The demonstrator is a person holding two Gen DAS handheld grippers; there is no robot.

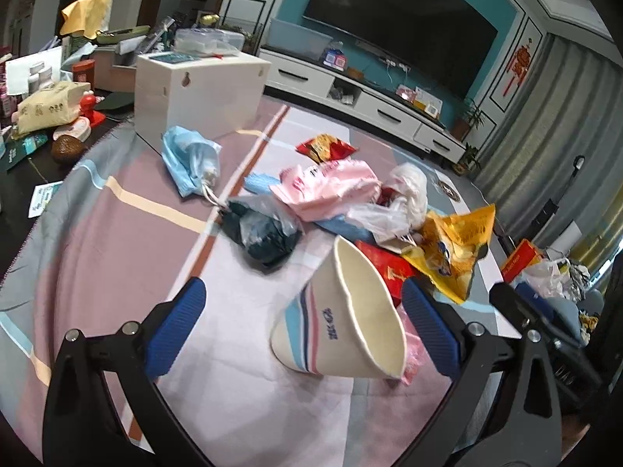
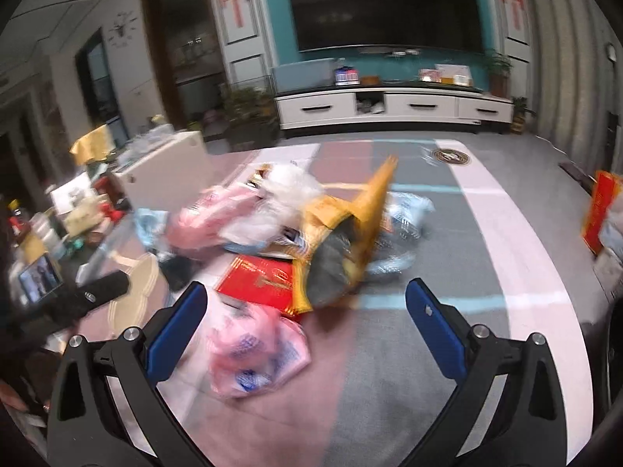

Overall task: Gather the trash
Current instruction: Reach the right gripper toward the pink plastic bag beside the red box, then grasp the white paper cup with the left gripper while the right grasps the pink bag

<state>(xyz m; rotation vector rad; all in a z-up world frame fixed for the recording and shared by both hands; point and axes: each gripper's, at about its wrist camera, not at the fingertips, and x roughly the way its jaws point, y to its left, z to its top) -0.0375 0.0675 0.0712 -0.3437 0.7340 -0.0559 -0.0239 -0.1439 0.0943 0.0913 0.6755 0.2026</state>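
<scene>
The left gripper [image 1: 303,327] is hovering with its blue fingers spread wide around a tipped paper cup [image 1: 342,311], not touching it. The cup is lying on its side on the striped tablecloth [image 1: 117,233], toward the near edge, beside a pile of wrappers. It looks light and easily crushed, so a gentle pinch across the rim seems best. The right gripper [image 2: 307,330] is also hanging open, above a soft pink plastic bag [image 2: 257,354], limp and slippery.
</scene>
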